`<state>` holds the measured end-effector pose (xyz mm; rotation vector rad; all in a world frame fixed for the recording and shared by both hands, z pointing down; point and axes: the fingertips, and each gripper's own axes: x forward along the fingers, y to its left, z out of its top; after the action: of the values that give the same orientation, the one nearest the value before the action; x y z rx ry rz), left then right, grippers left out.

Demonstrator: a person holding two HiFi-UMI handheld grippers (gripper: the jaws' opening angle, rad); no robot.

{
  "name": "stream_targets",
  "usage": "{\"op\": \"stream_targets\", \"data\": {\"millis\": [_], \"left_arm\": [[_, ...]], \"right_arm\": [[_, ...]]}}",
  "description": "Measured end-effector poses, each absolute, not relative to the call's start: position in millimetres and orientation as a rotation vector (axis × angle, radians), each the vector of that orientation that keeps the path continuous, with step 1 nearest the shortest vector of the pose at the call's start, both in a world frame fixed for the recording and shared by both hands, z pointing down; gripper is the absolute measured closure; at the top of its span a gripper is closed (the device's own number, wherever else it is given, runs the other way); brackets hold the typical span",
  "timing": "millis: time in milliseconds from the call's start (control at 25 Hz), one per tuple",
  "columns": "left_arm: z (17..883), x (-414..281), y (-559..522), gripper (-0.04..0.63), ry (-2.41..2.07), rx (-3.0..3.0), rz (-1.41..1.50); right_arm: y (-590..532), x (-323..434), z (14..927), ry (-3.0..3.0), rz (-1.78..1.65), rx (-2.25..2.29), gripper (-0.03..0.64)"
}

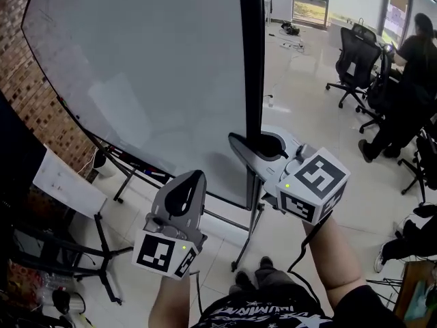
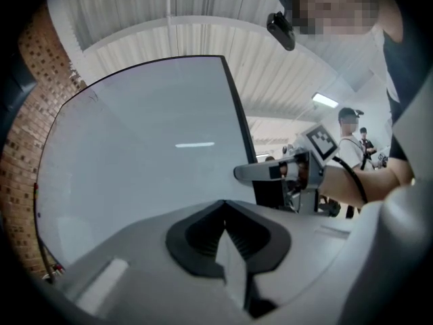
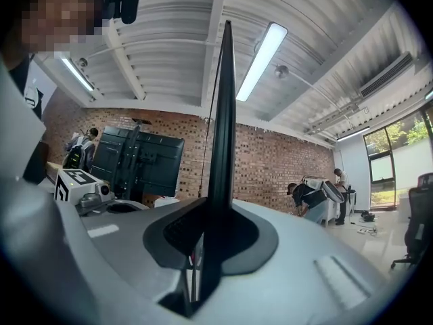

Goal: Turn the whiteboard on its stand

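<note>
The whiteboard [image 1: 136, 67] stands upright on its stand [image 1: 247, 241] at the far left of the room. Its white face is toward the camera and its black frame [image 1: 252, 60] runs down the right-hand edge. The right gripper [image 1: 254, 147] is held level at that edge, low on the board. Its jaws are clamped on the black frame, one on each side, and in the right gripper view the frame rises as a thin dark strip from between them. The left gripper [image 1: 194, 179] is to the left and nearer, in front of the board's lower part and apart from it — its jaws are together with nothing between them. A brick wall [image 1: 27, 94] lies left of the board. Far right, a person [image 1: 410, 80] sits among office chairs [image 1: 355, 53] on the pale floor [image 1: 307, 94].
</note>
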<state>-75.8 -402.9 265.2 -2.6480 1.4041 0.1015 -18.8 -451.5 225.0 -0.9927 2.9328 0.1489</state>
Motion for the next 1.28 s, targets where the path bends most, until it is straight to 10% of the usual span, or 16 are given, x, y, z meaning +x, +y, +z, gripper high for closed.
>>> {"op": "stream_targets", "data": {"millis": [1280], "left_arm": [[258, -64, -242, 0.6, 1.558, -2.542, 0.084]], "right_arm": [[-304, -6, 230, 2.875, 0.139, -1.175, 0.56]]}}
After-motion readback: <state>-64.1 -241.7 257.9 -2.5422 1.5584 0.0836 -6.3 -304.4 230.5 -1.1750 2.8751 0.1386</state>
